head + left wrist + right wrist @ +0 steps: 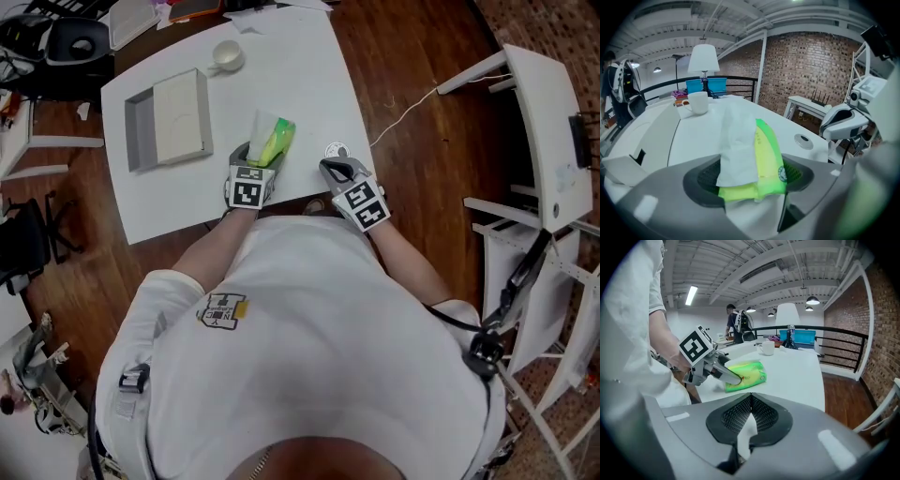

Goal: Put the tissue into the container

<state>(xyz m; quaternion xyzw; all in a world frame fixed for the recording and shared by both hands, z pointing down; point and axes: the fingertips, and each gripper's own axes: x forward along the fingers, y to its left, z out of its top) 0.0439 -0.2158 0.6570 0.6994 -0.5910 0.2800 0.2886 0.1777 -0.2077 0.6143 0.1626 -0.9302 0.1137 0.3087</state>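
Two tongs: left tongs (pixel 255 167) and right tongs (pixel 336 170) sit at the near edge of the white bench (pixel 300 75), close together but not touching.
Far left: grey open box container (pixel 139 127) lies flat on the bench, well apart from both tongs. A white flat slab (pixel 178 117) fills its right part and the left strip is bare grey.
Behind the container: white ceramic cup (pixel 226 56) stands upright near the bench's far edge, apart from everything else.
Centre: green plastic tissue pack (pixel 281 142) lies on the bench to the right of the container, long axis pointing away from the person.
On the pack: white tissue sheet (pixel 738 145) is draped over its top left side, with its near edge hanging down between the pads.
Left tongs state: closed partway on the near end of the green plastic tissue pack. The left gripper view has the pack wedged between both dark pads. The right gripper view has one finger (pixel 723 372) lying flat along the pack's side.
Right of the pack: small round silver disc (pixel 336 150) lies flat on the bench, just beyond the right tongs' tips.
Right tongs state: narrow, tips meeting, pinching a white tissue sliver (pixel 746 430) between the pads. They hang just over the bench edge, clear of the pack.
Far right: white metal frame (pixel 548 141) stands on the brown wooden floor (pixel 403 56), off the bench.
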